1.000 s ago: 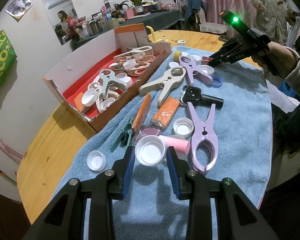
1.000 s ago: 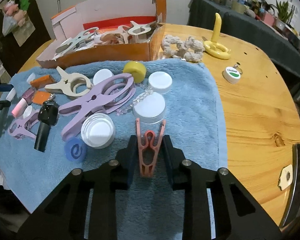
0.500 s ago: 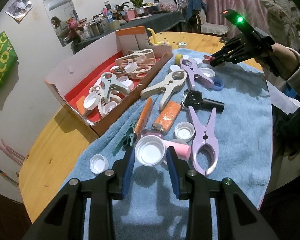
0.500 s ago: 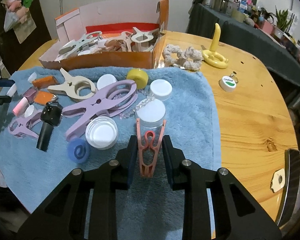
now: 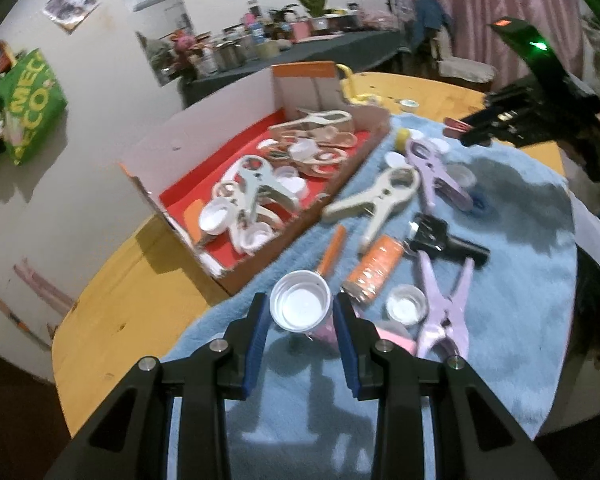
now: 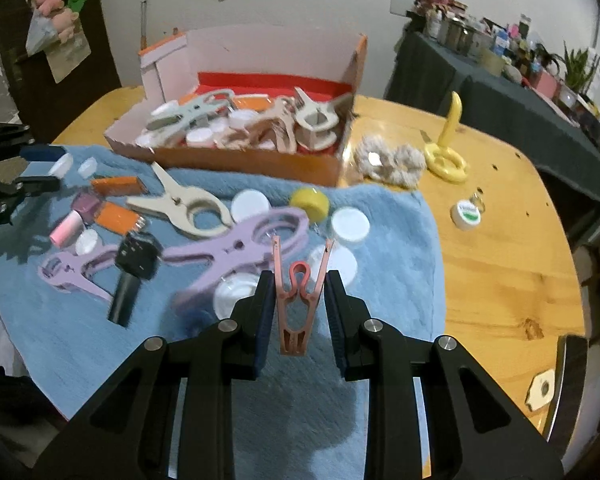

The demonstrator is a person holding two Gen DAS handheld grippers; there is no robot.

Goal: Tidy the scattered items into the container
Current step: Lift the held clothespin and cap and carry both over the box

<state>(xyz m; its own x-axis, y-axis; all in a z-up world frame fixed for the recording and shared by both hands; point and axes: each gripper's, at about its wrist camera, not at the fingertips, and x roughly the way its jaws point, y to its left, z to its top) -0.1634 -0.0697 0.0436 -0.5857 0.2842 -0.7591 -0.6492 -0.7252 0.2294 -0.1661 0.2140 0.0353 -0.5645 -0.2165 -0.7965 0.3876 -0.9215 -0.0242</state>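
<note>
Both my grippers are clamped: left gripper (image 5: 301,312) on a white cap (image 5: 300,307), right gripper (image 6: 296,312) on a pink clip (image 6: 298,300). I'd carry level to the box (image 5: 204,128), upper left, releasing low inside.

Towel (image 6: 380,216) was fluffy blue cloth; table (image 6: 500,264) glossy, knotted wood. Box (image 5: 204,132) was matt card. Pink clip (image 6: 298,300) looked smooth plastic.

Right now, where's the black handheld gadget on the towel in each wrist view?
Left wrist: black gadget right of centre, between the orange tube and the lilac clip.
Right wrist: black gadget lower left, head up, handle toward the camera.
Shared landmark: the cardboard box.
</note>
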